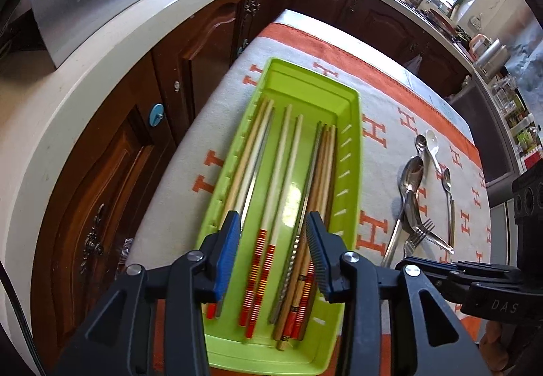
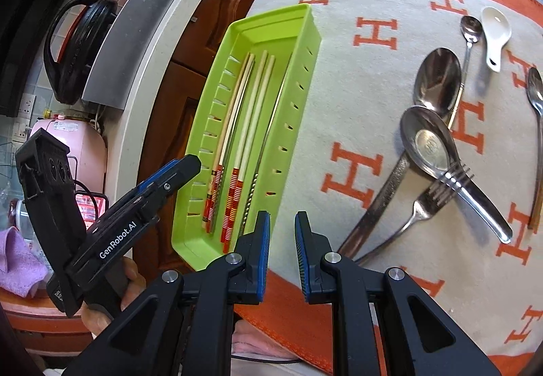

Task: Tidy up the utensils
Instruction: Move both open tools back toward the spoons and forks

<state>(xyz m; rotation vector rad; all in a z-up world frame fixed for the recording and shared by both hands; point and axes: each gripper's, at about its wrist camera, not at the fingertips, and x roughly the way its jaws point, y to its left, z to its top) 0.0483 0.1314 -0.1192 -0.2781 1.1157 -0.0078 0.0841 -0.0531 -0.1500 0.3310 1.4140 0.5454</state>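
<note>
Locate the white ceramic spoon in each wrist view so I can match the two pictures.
Left wrist view: white spoon right of centre, on the cloth, far end of the cutlery pile.
Right wrist view: white spoon upper right, beside a small metal spoon.
Shared landmark: the green tray of chopsticks, left of the spoon in both.

One green slotted tray (image 1: 349, 125) sits on the left of the cloth. In it lie chopsticks: two pale ones (image 1: 251, 152) along the left wall, two cream ones with red-striped handles (image 1: 285, 158) in the middle, and a bundle at the right wall (image 1: 324, 158) too tightly packed to count. On the cloth to the right lie four metal spoons: two large (image 2: 437, 77) (image 2: 427, 138), two small (image 2: 471, 26) (image 2: 536, 94). One white ceramic spoon (image 2: 496, 26) lies far right. One fork (image 2: 431, 203) lies nearest.
</note>
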